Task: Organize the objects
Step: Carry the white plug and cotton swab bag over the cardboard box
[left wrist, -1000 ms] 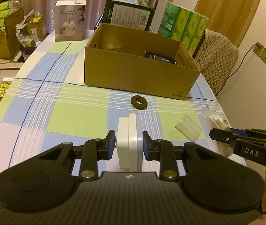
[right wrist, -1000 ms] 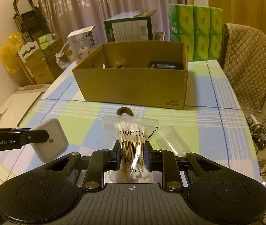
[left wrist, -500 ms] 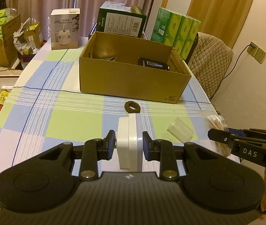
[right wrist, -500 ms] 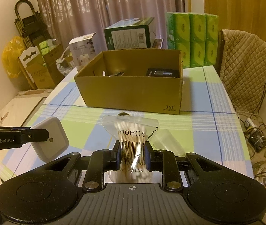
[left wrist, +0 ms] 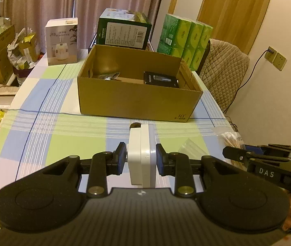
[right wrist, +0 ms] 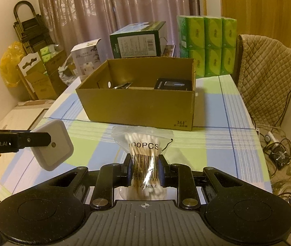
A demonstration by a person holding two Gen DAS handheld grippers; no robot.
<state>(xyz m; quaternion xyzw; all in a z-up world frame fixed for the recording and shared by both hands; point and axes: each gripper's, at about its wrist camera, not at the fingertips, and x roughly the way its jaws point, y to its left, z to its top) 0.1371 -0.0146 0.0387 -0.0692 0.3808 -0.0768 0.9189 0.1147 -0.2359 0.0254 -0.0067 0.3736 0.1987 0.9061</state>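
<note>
Both grippers carry an item above the checked surface (left wrist: 63, 135), facing the open brown cardboard box (left wrist: 137, 100).

The left gripper (left wrist: 140, 157) has its jaws clamped on a white square plastic block (left wrist: 140, 153); the right gripper (right wrist: 144, 172) has its jaws pinched on a clear bag of cotton swabs (right wrist: 144, 153). A small black box (right wrist: 173, 84) lies inside the cardboard box.

matt cardboard box (left wrist: 139, 100) — glossy bag (right wrist: 143, 143)
</note>
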